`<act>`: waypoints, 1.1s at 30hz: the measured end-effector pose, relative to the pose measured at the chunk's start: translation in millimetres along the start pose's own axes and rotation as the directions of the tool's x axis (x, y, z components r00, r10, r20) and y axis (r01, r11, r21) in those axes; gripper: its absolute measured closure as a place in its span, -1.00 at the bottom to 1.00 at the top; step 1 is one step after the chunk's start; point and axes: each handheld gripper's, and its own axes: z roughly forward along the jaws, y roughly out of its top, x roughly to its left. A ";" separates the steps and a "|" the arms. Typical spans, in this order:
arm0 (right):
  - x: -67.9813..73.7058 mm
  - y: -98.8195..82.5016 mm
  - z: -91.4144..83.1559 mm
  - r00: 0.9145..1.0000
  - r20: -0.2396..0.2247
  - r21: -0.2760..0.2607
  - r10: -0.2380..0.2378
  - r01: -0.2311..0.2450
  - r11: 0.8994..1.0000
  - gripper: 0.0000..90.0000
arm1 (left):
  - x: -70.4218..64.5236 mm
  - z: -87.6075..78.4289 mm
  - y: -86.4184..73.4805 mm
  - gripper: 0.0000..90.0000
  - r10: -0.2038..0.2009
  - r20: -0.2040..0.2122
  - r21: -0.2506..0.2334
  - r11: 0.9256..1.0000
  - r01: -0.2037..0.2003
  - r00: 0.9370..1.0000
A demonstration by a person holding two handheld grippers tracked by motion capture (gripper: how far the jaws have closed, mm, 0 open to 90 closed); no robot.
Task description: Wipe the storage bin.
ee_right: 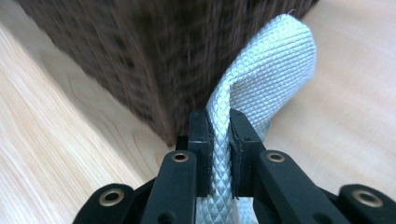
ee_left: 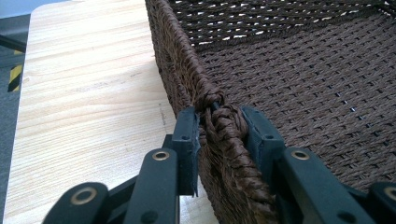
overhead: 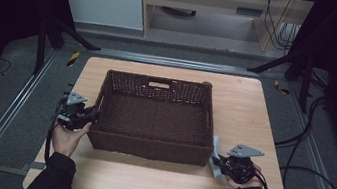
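Two grips: left gripper [ee_left: 219, 135] pinches the basket [overhead: 148, 147] rim at nine o'clock, steadying it, while right gripper [ee_right: 219, 135] clamps grey cloth [ee_right: 271, 70] at four.

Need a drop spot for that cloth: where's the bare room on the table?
Free: the tabletop right of the basket, and the front strip between the two forearms. Basket floor is bare too. Tight: left gripper clamps the basket's left rim; right gripper holds the cloth at its front right corner.

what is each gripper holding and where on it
Left gripper clamps the wicker basket by the braided rim of its left wall. Right gripper pinches the pale woven cloth along a folded edge.
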 end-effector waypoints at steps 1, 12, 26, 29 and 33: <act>0.8 3.2 -5.0 1.000 0.002 -0.028 -0.003 0.003 1.000 0.82 | 0.0 0.0 0.0 0.51 -0.001 0.000 0.000 1.000 0.001 1.000; 10.6 18.1 -25.4 0.999 0.004 -0.109 -0.051 0.051 0.993 0.82 | -0.1 -0.1 -0.1 0.51 0.000 0.001 -0.001 1.000 0.000 1.000; 4.7 -5.5 -5.5 1.000 -0.012 -0.004 0.014 -0.014 1.000 0.82 | -0.1 -0.2 -0.4 0.50 0.000 -0.001 -0.002 1.000 0.000 1.000; 9.4 4.8 -22.4 1.000 -0.003 -0.086 0.001 -0.002 0.996 0.82 | -0.1 -0.2 -0.4 0.49 0.000 -0.002 -0.002 1.000 0.000 1.000; 16.4 16.3 -44.0 1.000 0.006 -0.161 -0.019 0.020 0.987 0.82 | -0.1 -0.2 -0.4 0.50 0.000 -0.002 -0.002 1.000 0.000 1.000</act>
